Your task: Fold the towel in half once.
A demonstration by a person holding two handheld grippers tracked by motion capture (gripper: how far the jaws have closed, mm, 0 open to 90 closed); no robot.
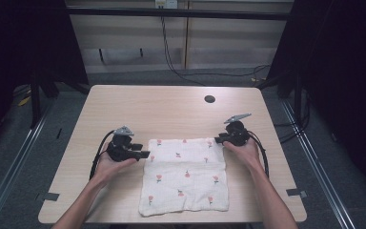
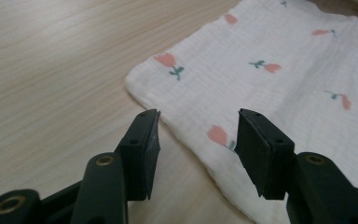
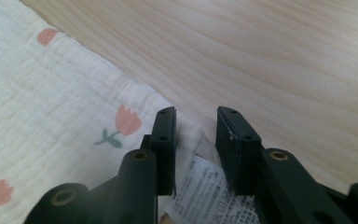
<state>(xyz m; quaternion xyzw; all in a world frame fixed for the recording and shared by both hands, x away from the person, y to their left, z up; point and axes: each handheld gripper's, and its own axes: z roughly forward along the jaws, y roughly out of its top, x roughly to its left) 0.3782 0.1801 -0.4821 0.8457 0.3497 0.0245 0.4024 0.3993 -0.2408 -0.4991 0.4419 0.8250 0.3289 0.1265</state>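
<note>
- The white tulip-print muslin cloth (image 1: 185,175) lies flat near the table's (image 1: 124,105) front edge.
- Left gripper (image 2: 198,135): fingers wide apart, straddling the cloth's far-left edge, seemingly lining up a pinch.
- Right gripper (image 3: 196,135): fingers partly apart, the cloth's corner and care label (image 3: 209,191) between them, not yet clamped.

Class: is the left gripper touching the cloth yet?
Apart. In the left gripper view, the left gripper has open jaws straddling the cloth edge, with bare gaps visible.

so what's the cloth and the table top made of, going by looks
Cloth: seemingly soft woven cotton, maybe muslin; matte white, crinkled grid texture, printed pink flowers, a sewn-in care label at one corner.
Table top: pale wood or wood-look laminate; straight grain lines, smooth low sheen. Which, I cannot tell.
</note>
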